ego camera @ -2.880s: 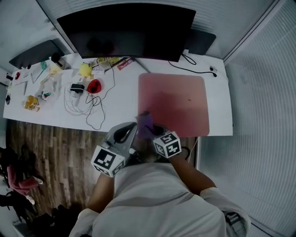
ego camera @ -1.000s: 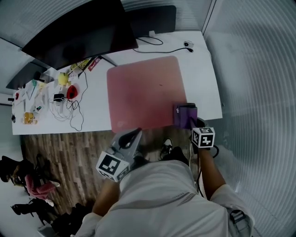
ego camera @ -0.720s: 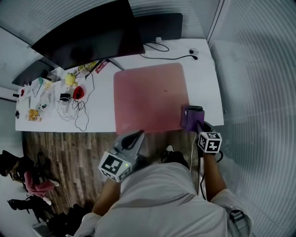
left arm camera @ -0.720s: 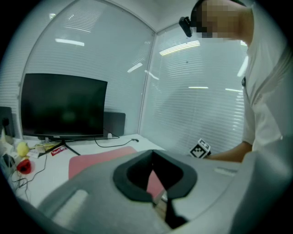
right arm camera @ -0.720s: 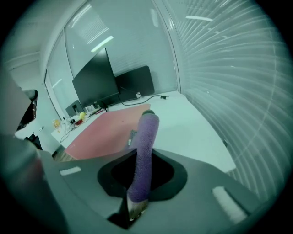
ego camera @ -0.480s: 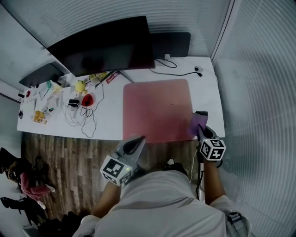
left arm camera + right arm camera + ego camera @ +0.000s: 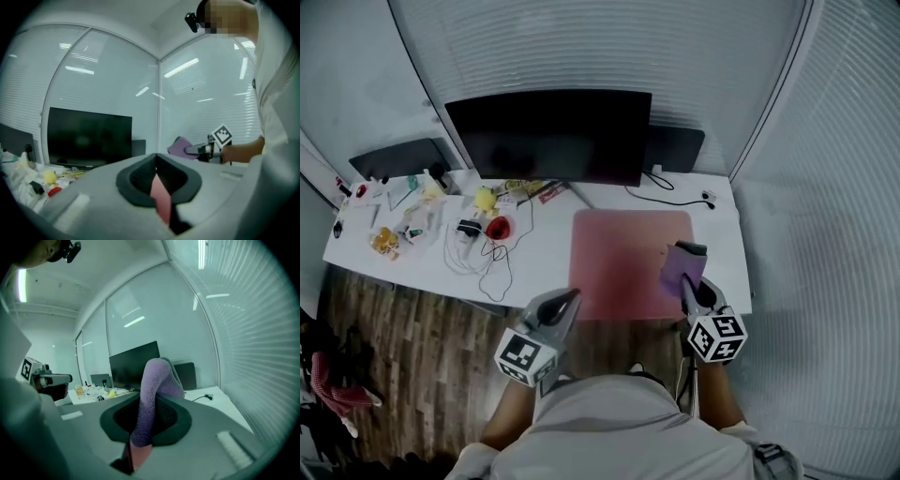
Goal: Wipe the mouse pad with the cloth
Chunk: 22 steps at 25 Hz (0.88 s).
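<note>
At right edge of pad [image 7: 619,262], right tool [image 7: 687,282] grips cloth [image 7: 681,266]; left tool [image 7: 569,297] closed, empty, just off pad's near-left corner.

The cloth [image 7: 157,376] is purple, with a soft, fuzzy short pile. The mouse pad [image 7: 623,262] looks matt and smooth. The desk [image 7: 539,262] has a smooth white top. The floor [image 7: 403,356] shows wood-grain planks. The monitor [image 7: 548,136] has a black, slightly glossy screen. The right gripper [image 7: 145,413] has a grey matt plastic shell with a darker matt lining.
</note>
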### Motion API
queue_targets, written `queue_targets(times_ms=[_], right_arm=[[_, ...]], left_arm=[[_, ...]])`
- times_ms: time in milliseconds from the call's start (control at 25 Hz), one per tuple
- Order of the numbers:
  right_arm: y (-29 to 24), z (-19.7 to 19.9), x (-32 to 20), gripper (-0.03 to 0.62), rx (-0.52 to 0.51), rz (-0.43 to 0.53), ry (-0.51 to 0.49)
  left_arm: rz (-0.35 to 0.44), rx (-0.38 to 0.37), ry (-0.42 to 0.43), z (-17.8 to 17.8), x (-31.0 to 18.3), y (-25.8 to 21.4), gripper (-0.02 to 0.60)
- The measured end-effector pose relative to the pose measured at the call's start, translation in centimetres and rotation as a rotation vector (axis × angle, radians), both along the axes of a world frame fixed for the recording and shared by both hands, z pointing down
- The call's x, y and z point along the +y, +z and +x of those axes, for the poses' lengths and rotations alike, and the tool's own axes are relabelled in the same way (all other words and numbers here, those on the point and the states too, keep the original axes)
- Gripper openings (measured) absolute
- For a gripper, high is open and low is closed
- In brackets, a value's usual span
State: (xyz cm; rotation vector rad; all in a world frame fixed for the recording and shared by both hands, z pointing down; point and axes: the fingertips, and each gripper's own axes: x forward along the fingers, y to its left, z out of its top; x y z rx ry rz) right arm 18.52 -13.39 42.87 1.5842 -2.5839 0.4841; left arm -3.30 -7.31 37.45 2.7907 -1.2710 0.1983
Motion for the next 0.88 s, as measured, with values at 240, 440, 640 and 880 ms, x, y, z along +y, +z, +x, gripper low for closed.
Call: queue_targets(times_ms=[240, 440, 640, 880], right_arm=[[-4.1, -8.1, 2.4, 0.046, 0.097, 0.104, -0.137], [-4.6, -10.7, 3.8, 0.046, 0.127, 0.113, -0.156], [-5.1, -11.8, 4.2, 0.046, 0.146, 0.115, -0.158], [-5.1, -10.7, 4.3, 0.046, 0.136, 0.105, -0.128]], left_arm=[[0.049, 0.040, -0.037, -5.0, 0.5, -1.3, 0.002], [0.063, 0.063, -0.025, -6.7, 1.6, -1.6, 0.002], [0.067, 0.076, -0.022, -7.7, 1.7, -1.9, 0.002], [0.072, 0.090, -0.002, -6.9, 1.8, -2.0, 0.002]])
